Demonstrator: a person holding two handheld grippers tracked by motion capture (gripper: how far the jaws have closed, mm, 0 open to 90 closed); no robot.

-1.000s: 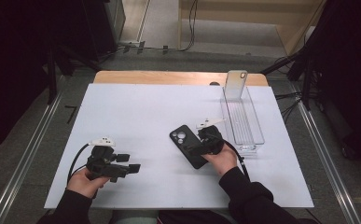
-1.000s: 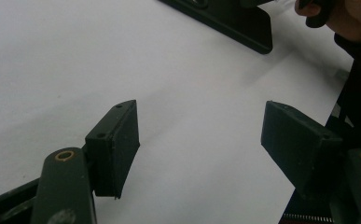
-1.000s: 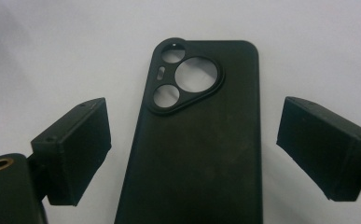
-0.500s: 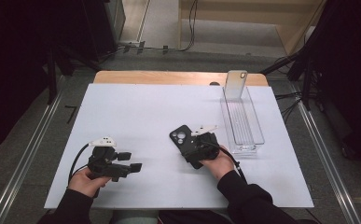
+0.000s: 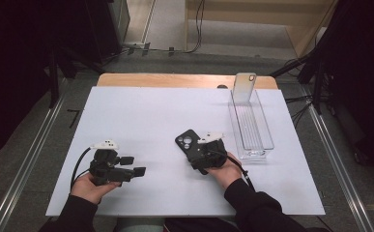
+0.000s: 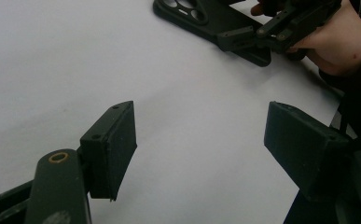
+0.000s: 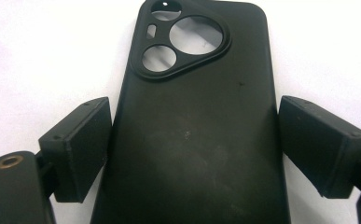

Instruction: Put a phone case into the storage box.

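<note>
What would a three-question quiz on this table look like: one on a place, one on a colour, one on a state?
1. Where is the black phone case?
A. In the clear bin
B. On the table, between the jaws of the right hand-held gripper
C. On the floor

2. What colour is the table top?
A. White
B. Green
C. Red

3. How is the left hand-held gripper?
A. Shut on the phone case
B. Shut on a cable
C. Open, with nothing between its jaws

Answers:
1. B: the black phone case lies flat, with one jaw of the right hand-held gripper on each side; those jaws have just been closing.
2. A: the table top is plain white.
3. C: the left hand-held gripper has its jaws wide apart over bare table.
</note>
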